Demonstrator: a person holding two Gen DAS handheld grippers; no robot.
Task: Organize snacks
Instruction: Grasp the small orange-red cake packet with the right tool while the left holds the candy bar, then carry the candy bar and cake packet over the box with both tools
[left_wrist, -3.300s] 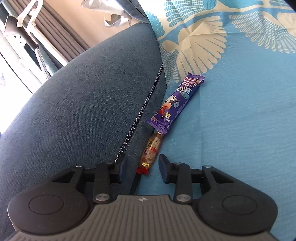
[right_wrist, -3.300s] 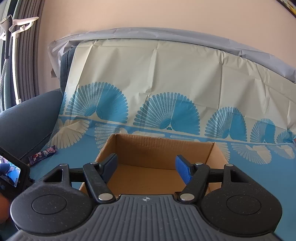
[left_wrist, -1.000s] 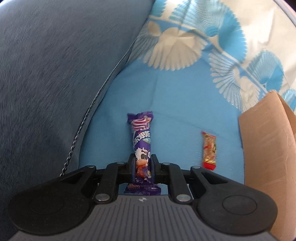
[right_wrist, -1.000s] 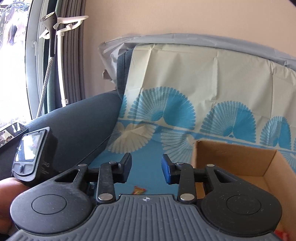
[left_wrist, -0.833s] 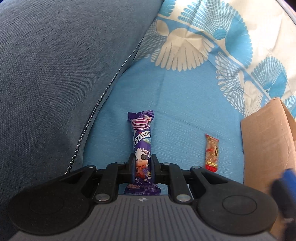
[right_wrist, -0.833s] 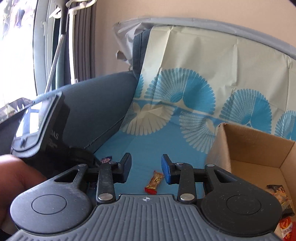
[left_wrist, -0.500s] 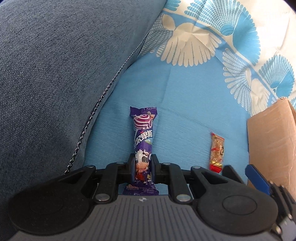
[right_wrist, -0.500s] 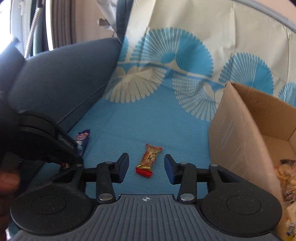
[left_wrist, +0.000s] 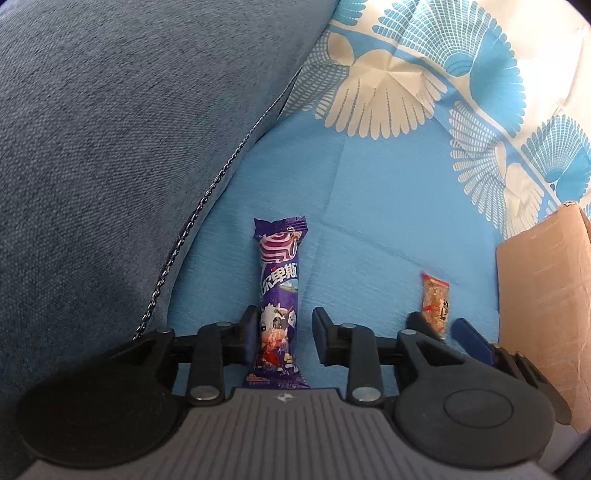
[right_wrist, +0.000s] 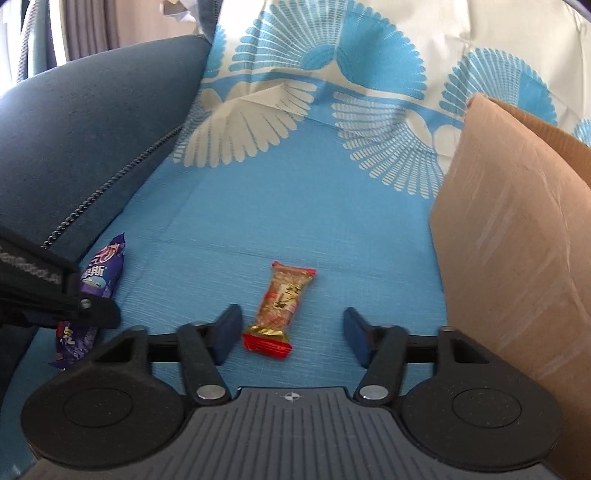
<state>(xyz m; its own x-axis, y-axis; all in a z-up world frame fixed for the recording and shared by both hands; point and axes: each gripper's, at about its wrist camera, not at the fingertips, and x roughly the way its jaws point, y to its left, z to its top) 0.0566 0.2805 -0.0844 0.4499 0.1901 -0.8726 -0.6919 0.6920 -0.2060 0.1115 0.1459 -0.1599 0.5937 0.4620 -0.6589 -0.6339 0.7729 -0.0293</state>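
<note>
A purple snack bar lies on the blue cloth. My left gripper is open around its near end, the jaws apart with a gap on the right side. The bar also shows at the left of the right wrist view. A small red and orange snack pack lies on the cloth between the fingers of my open right gripper. In the left wrist view the pack lies at the right, with the right gripper around its near end.
A brown cardboard box stands on the right, close to the right gripper, and shows at the right edge of the left wrist view. A dark blue sofa arm rises on the left. Blue patterned cloth covers the seat.
My left gripper has opened and let go of the purple bar, which lies on the cloth. My right gripper has swung down and left and opened wider around the small red pack.
</note>
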